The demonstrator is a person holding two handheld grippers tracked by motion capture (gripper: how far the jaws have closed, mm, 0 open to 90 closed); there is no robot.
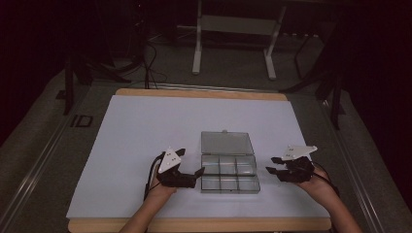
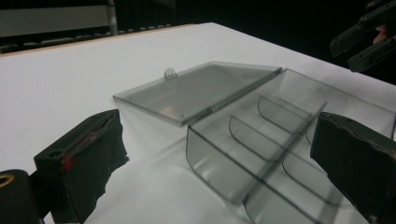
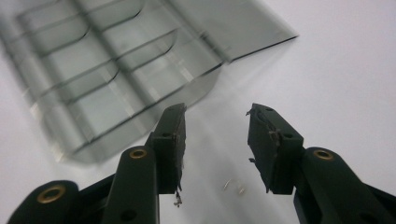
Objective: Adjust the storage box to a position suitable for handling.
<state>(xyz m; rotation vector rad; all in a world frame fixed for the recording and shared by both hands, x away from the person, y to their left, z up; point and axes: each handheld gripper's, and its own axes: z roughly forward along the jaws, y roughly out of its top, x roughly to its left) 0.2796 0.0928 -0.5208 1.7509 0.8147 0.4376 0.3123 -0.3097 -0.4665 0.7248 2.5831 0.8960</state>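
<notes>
Compartment box (image 1: 229, 168) of clear grey plastic lies open at lower centre of the high view, on the white sheet (image 1: 141, 131) covering the table. Its lid (image 1: 227, 142) is folded flat back toward the top of the frame, with a small latch tab (image 2: 170, 74) at its far edge. The tray part shows six cells, none holding anything I can make out.

My left gripper (image 1: 190, 174) stands just left of the tray, jaws spread wide with nothing between the pads; in the left gripper view the tray's near corner lies between them, untouched. My right gripper (image 1: 273, 166) sits to the right of the box, apart from it, jaws partly open and empty. In the right gripper view the tray's corner (image 3: 205, 86) lies just beyond the tips.

Judgement on handling: light, thin-walled, stiff but brittle, and slick on the sheet, so it will likely slide under a sideways push. Best hold is across an outer tray wall or on the lid edge near the tab, with the other gripper steadying the tray
</notes>
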